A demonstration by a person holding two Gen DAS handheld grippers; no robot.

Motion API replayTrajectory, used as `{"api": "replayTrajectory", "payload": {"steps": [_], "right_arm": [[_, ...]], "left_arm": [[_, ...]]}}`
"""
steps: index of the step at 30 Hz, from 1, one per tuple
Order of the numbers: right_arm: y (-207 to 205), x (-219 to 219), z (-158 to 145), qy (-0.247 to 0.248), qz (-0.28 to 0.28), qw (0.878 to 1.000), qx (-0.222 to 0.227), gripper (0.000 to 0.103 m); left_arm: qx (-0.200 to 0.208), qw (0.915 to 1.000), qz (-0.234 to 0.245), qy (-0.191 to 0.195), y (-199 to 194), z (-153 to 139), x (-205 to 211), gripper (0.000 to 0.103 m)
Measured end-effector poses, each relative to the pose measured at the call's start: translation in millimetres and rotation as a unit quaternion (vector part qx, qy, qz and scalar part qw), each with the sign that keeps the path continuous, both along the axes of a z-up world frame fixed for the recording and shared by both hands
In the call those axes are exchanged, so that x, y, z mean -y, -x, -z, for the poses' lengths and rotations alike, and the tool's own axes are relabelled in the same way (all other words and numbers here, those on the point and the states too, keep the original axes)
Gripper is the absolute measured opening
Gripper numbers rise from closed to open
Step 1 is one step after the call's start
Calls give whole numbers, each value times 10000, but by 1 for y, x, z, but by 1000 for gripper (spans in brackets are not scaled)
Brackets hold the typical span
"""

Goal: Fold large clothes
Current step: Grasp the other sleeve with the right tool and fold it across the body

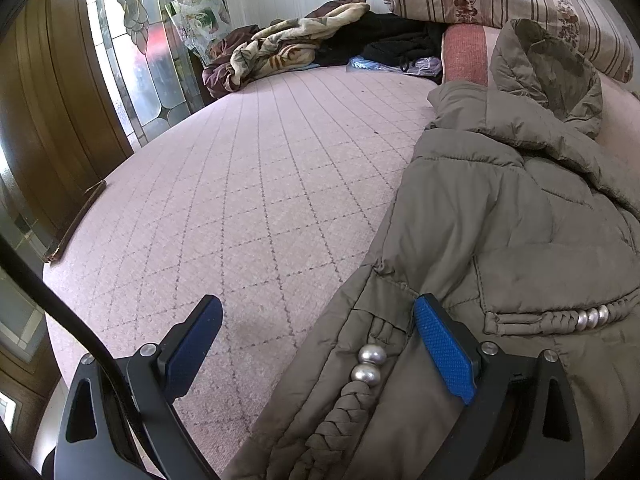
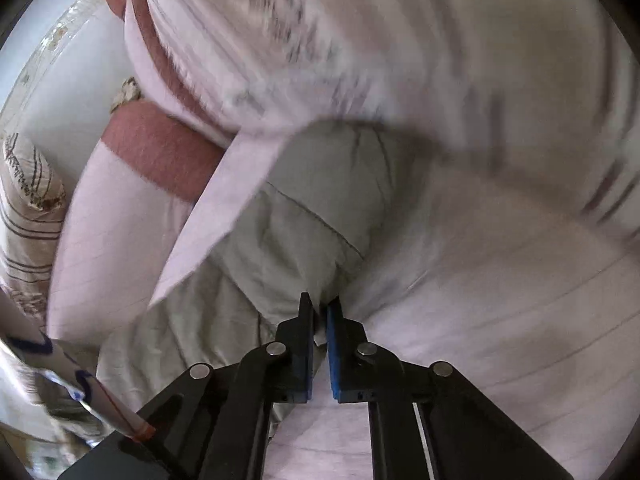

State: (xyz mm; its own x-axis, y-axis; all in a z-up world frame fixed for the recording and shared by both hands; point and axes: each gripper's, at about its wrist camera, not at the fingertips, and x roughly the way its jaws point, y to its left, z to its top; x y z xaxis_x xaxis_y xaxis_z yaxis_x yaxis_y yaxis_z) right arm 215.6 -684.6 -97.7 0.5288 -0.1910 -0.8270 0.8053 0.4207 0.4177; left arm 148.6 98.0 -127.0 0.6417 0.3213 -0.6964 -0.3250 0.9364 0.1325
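Two grippers work the padded jacket (image 1: 500, 208) sprawled on my bed (image 1: 248, 168); my right gripper (image 2: 320, 308) pinches a sleeve fold, left gripper (image 1: 316, 320) gapes over the hem; bulky, soft, springy, best gripped at seams.

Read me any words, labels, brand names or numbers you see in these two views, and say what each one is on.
No text can be read in either view.
Printed sheet leaning by the window: shows pictures, any lettering too small to read.
Olive padded jacket: no label or brand visible.
Blue-patterned object at the lower left of the right wrist view: blurred, unreadable.
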Motion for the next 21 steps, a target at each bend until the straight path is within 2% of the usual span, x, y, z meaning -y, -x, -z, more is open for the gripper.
{"api": "replayTrajectory", "payload": {"steps": [5, 12, 16, 19, 21], "right_arm": [[13, -5, -53, 454, -34, 9990, 25, 4], [-17, -66, -133, 1185, -659, 9906, 149, 4], [-42, -136, -179, 1404, -1344, 9798, 460, 4], [-59, -199, -202, 1477, -1953, 9672, 672, 4], [-80, -258, -212, 1493, -2496, 9533, 817, 4]], "left_arm": [[18, 10000, 2, 69, 0, 0, -1, 96], [47, 9997, 15, 235, 2, 0, -6, 96], [48, 9996, 23, 282, 1, 0, -7, 96], [41, 9995, 23, 300, 1, 0, -6, 96], [34, 9994, 25, 330, 1, 0, -6, 96]]}}
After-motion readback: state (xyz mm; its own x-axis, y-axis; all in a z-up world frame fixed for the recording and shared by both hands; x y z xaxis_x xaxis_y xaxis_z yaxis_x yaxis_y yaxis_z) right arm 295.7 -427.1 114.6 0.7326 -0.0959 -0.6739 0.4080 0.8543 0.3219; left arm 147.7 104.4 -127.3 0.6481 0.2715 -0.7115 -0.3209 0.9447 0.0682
